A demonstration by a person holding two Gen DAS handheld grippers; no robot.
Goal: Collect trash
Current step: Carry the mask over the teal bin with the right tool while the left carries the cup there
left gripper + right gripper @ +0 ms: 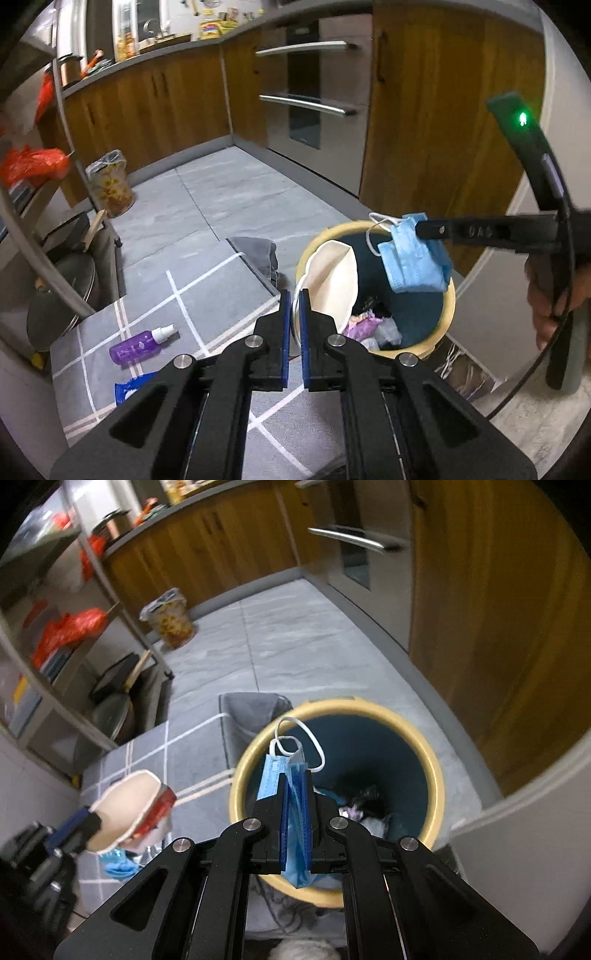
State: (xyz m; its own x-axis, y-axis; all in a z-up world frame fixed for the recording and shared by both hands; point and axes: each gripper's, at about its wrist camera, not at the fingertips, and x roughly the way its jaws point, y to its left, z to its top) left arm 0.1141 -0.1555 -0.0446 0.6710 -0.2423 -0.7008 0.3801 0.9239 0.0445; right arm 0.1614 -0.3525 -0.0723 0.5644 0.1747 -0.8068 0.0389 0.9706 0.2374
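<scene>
The right gripper (294, 794) clamps a crumpled blue face mask (275, 775) above the yellow-rimmed round bin (236, 775). The left gripper (294, 310) pinches a white paper cup (332, 273) over the rim. Recommended: centre both over the opening before letting go.

I can read no words, raised marks on the right gripper (419, 227) too blurry, purple bottle (138, 345) label too small
</scene>
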